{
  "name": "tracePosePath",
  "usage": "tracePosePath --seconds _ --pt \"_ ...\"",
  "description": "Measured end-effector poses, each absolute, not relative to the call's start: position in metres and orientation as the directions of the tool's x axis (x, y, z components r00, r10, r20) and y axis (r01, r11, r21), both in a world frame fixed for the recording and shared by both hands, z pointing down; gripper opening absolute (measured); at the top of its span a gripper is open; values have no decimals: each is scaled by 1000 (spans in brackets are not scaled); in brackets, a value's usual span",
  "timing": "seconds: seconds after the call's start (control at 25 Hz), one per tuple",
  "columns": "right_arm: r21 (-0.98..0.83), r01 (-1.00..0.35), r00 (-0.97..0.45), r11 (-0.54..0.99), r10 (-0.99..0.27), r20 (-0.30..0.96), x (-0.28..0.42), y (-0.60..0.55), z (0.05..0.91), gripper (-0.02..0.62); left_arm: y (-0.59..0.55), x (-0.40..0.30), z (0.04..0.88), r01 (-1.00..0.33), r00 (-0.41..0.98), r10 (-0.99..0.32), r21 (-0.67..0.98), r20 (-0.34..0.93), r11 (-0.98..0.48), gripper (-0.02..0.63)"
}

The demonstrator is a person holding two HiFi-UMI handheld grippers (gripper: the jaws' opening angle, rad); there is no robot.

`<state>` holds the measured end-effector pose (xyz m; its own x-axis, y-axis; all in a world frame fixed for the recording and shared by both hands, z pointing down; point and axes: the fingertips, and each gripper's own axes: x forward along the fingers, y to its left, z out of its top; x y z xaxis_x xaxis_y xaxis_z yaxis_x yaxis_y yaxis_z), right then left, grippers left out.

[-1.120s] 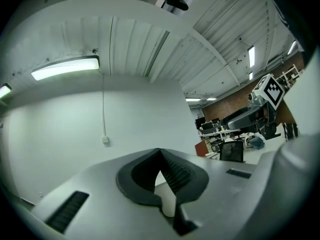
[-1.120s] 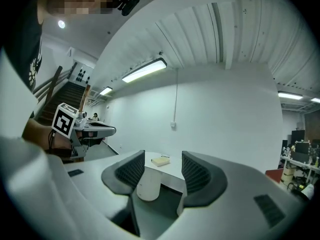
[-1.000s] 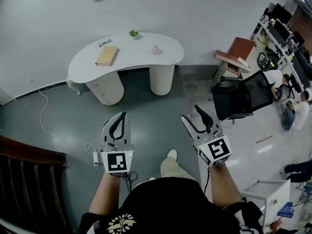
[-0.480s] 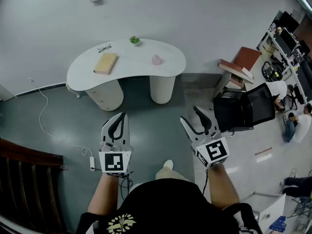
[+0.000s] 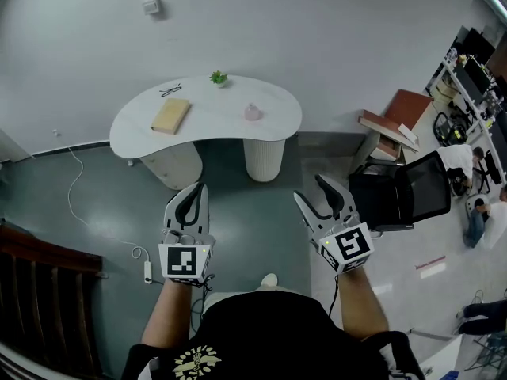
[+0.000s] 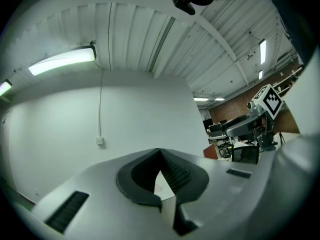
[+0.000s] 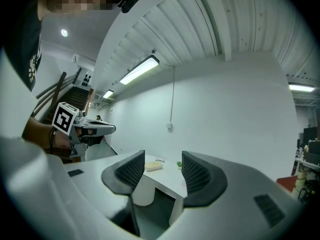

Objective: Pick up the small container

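White and kidney-shaped, the table point(image 5: 214, 123) on two round pedestals stands against the pale wall point(image 5: 317, 38) and serves as landmark. On its top, left to right:

- a tan rectangular book point(image 5: 170, 115);
- black-rimmed spectacles point(image 5: 169, 91) just behind the book;
- a small green potted plant point(image 5: 218, 77) at the back edge;
- the small pink container point(image 5: 253, 112) toward the right end, apart from the rest.

In front of the table, over the grey floor point(image 5: 103, 212), my left gripper point(image 5: 197, 188) is clenched, jaws meeting at the tips with nothing between them. My right gripper point(image 5: 314, 188), beside it, is released: jaws spread and empty, with the table showing through the gap. Right of the table stands a black office chair point(image 5: 404, 188).
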<state>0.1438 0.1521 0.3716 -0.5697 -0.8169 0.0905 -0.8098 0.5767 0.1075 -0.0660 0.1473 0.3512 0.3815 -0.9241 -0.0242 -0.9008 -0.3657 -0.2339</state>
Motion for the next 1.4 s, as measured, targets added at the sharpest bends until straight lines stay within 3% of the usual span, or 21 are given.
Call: tracePosePath --seconds 0.76,1.12,1.4 --pt "109 -783 -605 612 -790 99 158 125 383 221 134 -57 365 -914 343 -939 -226 6 -336 5" --pt "115 -797 -583 593 -805 110 155 107 385 221 114 -57 351 -921 323 -943 -257 -80 -294 5" --pt "104 -797 -582 595 -803 129 147 81 394 221 89 -65 363 -920 336 -940 -235 -66 -313 5"
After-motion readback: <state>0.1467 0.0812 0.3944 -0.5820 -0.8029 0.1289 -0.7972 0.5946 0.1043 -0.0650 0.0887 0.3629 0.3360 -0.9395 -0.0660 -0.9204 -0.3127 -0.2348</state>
